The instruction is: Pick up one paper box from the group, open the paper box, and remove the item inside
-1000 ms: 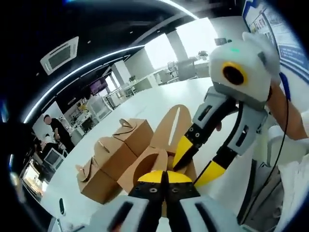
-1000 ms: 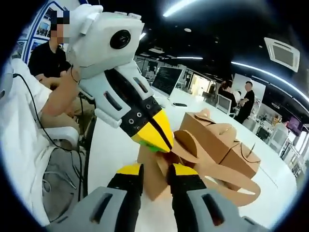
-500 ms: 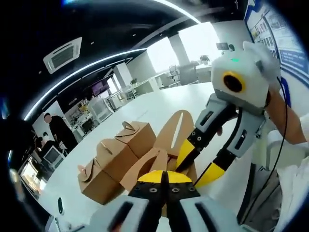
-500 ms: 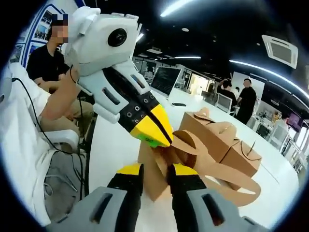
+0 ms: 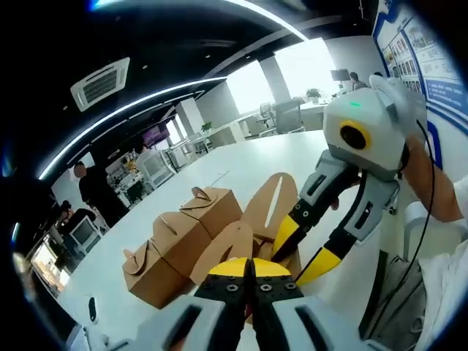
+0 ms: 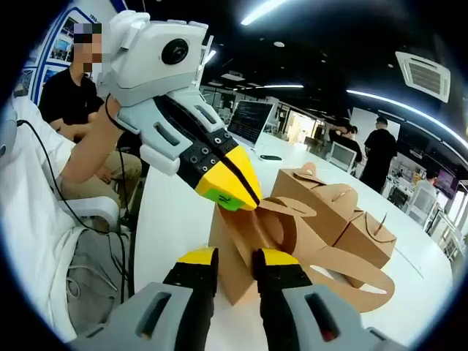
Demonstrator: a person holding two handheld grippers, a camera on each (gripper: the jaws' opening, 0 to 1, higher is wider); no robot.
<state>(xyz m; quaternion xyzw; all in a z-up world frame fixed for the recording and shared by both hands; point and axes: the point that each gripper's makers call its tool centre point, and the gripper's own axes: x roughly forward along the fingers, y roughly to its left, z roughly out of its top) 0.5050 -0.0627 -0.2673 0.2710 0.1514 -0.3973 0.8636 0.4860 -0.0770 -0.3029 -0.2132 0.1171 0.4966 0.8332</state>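
An open brown paper box (image 5: pixel 235 248) stands on the white table (image 5: pixel 241 164) with its tall slotted flaps (image 5: pixel 272 201) raised. My left gripper (image 5: pixel 248 268) is shut on one of the flaps. My right gripper (image 5: pixel 303 250) comes in from the right, open, with one yellow finger (image 5: pixel 284 235) at the box mouth and the other outside. In the right gripper view my right gripper (image 6: pixel 234 257) is open astride the box wall (image 6: pixel 235 263). There my left gripper (image 6: pixel 231 191) pinches a curved flap (image 6: pixel 292 208) above it. I cannot see inside the box.
Three closed paper boxes (image 5: pixel 179 238) sit in a row just beyond the open one, also visible as boxes (image 6: pixel 333 205) to the right. People stand at the far desks (image 6: pixel 380 150), and one person sits at the left (image 6: pixel 69 88). A small dark object (image 6: pixel 270 157) lies on the table.
My left gripper has risen slightly with the flap, spreading it away from the box. My right gripper stays open at the box wall. Both views have shifted a little.
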